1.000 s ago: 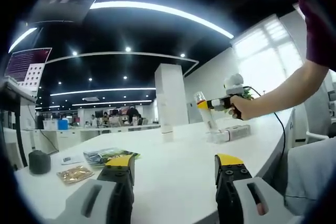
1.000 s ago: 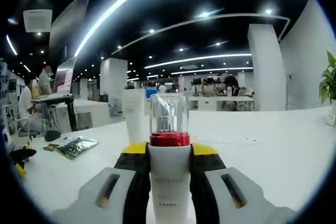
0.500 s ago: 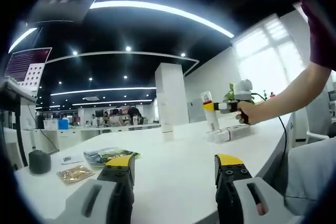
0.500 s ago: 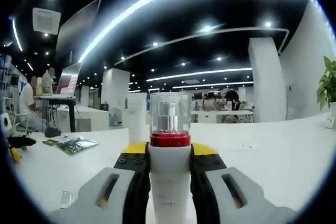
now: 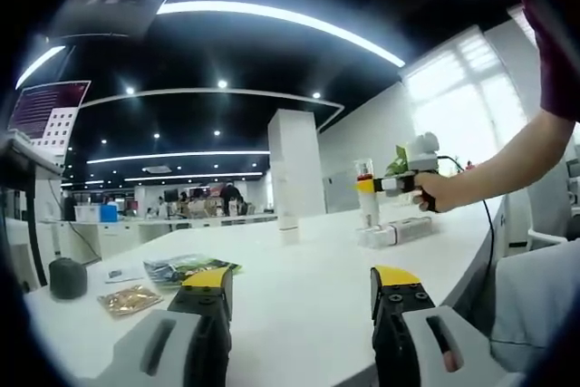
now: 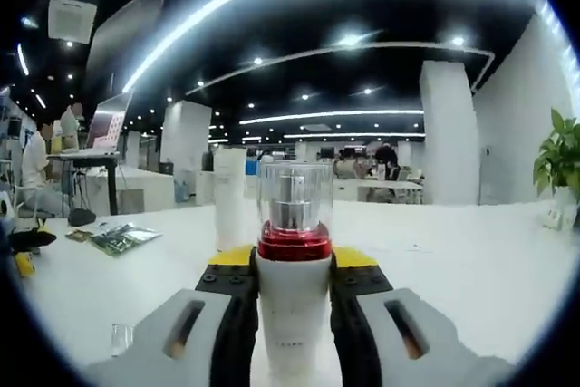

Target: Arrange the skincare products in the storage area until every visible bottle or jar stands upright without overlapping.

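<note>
A white pump bottle (image 6: 291, 310) with a red collar and clear cap stands upright between the jaws of my right gripper (image 6: 292, 262), which is shut on it. In the left gripper view a hand holds that right gripper (image 5: 373, 186) with the bottle (image 5: 366, 207) just above a clear storage tray (image 5: 396, 232) on the white table (image 5: 299, 301). A tall white tube (image 5: 288, 224) stands upright mid-table, and it is left of the bottle (image 6: 228, 206) in the right gripper view. My left gripper (image 5: 301, 284) hovers open over the near table with nothing between its fingers.
Green packets (image 5: 186, 269) and a gold sachet (image 5: 131, 301) lie at the table's left, beside a dark round object (image 5: 68, 278). A small clear item (image 6: 120, 339) sits near the right gripper. A potted plant (image 6: 557, 165) stands at the far right. People sit at desks behind.
The hand carried the right gripper and its bottle rightward and brought the bottle upright over the clear tray. The left gripper stayed still and open.
</note>
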